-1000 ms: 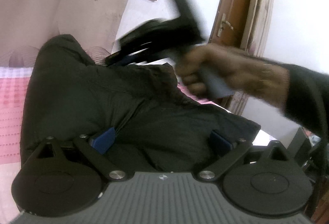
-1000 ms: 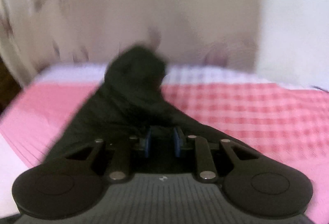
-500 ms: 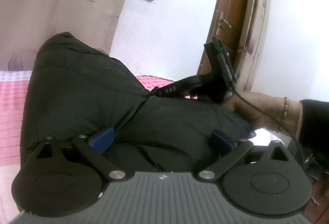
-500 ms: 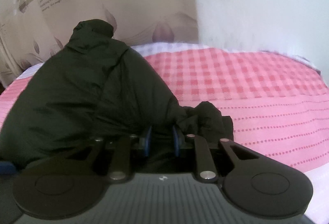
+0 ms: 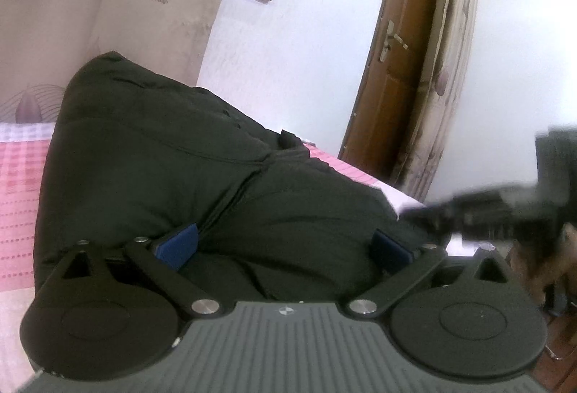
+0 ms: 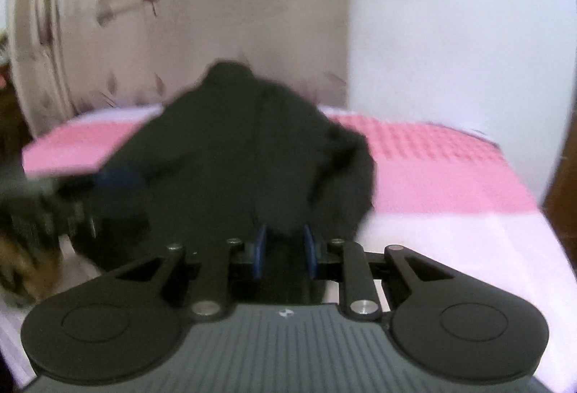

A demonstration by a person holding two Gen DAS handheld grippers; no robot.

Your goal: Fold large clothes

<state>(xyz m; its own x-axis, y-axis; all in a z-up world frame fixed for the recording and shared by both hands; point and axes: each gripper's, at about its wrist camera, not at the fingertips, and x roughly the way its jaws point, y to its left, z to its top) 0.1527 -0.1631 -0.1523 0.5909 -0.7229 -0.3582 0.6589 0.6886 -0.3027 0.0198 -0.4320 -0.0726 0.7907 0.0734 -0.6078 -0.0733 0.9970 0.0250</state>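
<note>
The dark jacket (image 5: 202, 176) is being spread on the pink bed (image 6: 450, 169), mid-frame. Left tongs (image 5: 285, 245) are being held open; right tongs (image 6: 285, 250), opening slightly, are gripping jacket fabric.

A: What's btwn the left gripper (image 5: 283, 247) fingers?
B: Dark jacket (image 5: 162, 154), bulging thru the wide gap, blue pads (image 5: 176, 245) set against the cloth either side.
A: Past the right finger?
B: Right gripper (image 5: 468, 212), blurred, beside the jacket's edge.
</note>
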